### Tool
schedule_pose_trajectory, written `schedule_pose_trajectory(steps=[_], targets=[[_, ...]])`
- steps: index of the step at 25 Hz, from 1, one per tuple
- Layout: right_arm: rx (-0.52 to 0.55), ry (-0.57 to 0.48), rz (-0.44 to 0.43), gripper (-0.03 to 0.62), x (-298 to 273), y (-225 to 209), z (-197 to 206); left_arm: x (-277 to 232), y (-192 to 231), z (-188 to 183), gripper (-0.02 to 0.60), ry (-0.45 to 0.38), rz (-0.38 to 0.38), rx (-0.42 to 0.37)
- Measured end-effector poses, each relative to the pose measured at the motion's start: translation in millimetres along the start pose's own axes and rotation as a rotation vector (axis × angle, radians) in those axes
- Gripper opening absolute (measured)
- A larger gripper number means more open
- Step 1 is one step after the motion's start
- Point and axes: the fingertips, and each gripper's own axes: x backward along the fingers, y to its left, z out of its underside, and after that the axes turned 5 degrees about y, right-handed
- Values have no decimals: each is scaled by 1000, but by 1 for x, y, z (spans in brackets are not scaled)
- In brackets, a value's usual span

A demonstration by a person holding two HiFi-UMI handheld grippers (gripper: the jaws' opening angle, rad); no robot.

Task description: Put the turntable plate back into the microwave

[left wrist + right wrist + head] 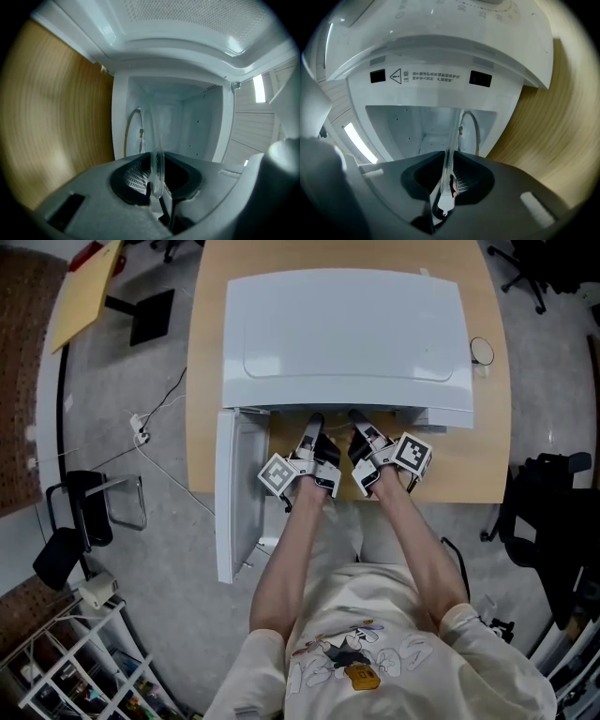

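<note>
The white microwave (347, 334) stands on a wooden table (483, 451) with its door (234, 493) swung open to the left. Both grippers reach level into its mouth, side by side. My left gripper (313, 424) (157, 182) is shut on the rim of the clear glass turntable plate (157, 136), seen edge-on inside the cavity. My right gripper (356, 420) (447, 185) is shut on the same plate (451, 136) at its near rim. A roller ring (133, 129) (471, 125) lies on the cavity floor. From the head view the microwave's top hides the plate.
A small round cup (481, 351) sits on the table right of the microwave. On the floor to the left are a chair (84, 512) and cables (141, 432), with a wire rack (75, 662) at the lower left. A dark bag (553, 512) stands at the right.
</note>
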Motion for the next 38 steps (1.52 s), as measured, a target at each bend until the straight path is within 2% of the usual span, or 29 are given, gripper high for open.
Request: schedule_pose_trajectory(steps=[8, 13, 16, 22, 26, 31, 36, 38], targets=[[-8, -39, 20, 73, -7, -6, -16, -21, -2, -4, 58, 23, -3, 0], [-15, 39, -3, 131, -13, -1, 9, -30, -3, -9, 55, 39, -18, -18], [3, 48, 38, 70, -15, -2, 16, -32, 0, -13, 48, 47, -29, -18], [-61, -8, 1, 49, -21, 8, 8, -36, -1, -18, 64, 68, -36, -48], [-56, -26, 11, 48, -20, 10, 3, -36, -11, -11, 101, 93, 0, -2], [-41, -23, 35, 48, -18, 5, 1, -11, -3, -2, 124, 65, -44, -2], [-58, -32, 35, 48, -18, 5, 1, 22, 43, 1, 164, 26, -172, 11], [-60, -31, 32, 48, -18, 6, 2, 23, 48, -2, 187, 2, -168, 31]])
